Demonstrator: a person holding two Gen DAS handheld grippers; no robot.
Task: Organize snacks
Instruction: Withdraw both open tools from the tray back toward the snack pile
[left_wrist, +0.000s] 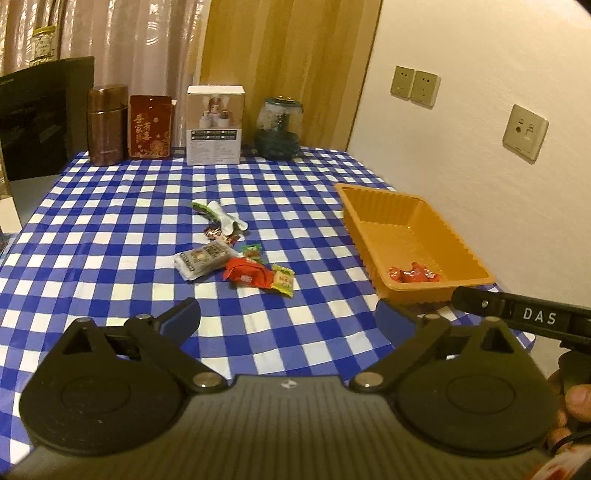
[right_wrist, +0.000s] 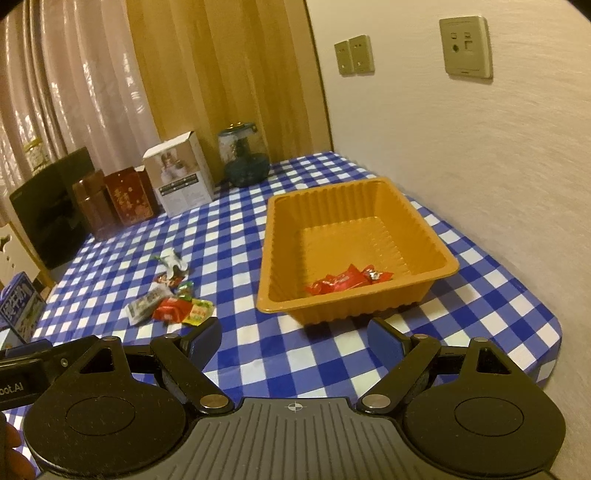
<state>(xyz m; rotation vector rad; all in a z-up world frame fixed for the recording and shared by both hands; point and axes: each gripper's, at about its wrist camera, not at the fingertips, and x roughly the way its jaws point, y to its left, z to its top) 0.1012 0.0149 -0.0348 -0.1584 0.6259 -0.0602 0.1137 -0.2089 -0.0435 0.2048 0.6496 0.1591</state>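
- Left tool (left_wrist: 288, 321): jaws spread wide, nothing between the blue pads; it hangs above the near part of the counter (left_wrist: 110, 229), which is covered in blue-and-white checked cloth.
- Right tool (right_wrist: 295, 341): also wide and empty, pointed at the near wall of the orange ribbed plastic tray (right_wrist: 280, 236).
- Tray sits toward the wall side of the counter; a few red-wrapped candies (right_wrist: 347, 282) already lie in its near end.
- Loose snacks lie in a small cluster mid-counter, well apart from the tray: a red crinkled foil packet (left_wrist: 245, 277), a small yellow-green sachet (left_wrist: 283, 280) touching it, a flat grey-white printed pouch (left_wrist: 205, 258), a small green-red candy (left_wrist: 251, 252), and a white-and-green wrapper (left_wrist: 221, 218) farther back.
- Handling judgement: all look light, soft and crinkly; foil likely slippery and apt to skid on the cloth.
- Best hold, probably: pinch across the puffed middle of the red packet, or a sealed end flap; the flat pouch by a raised edge.
- Sorting looks barely started.
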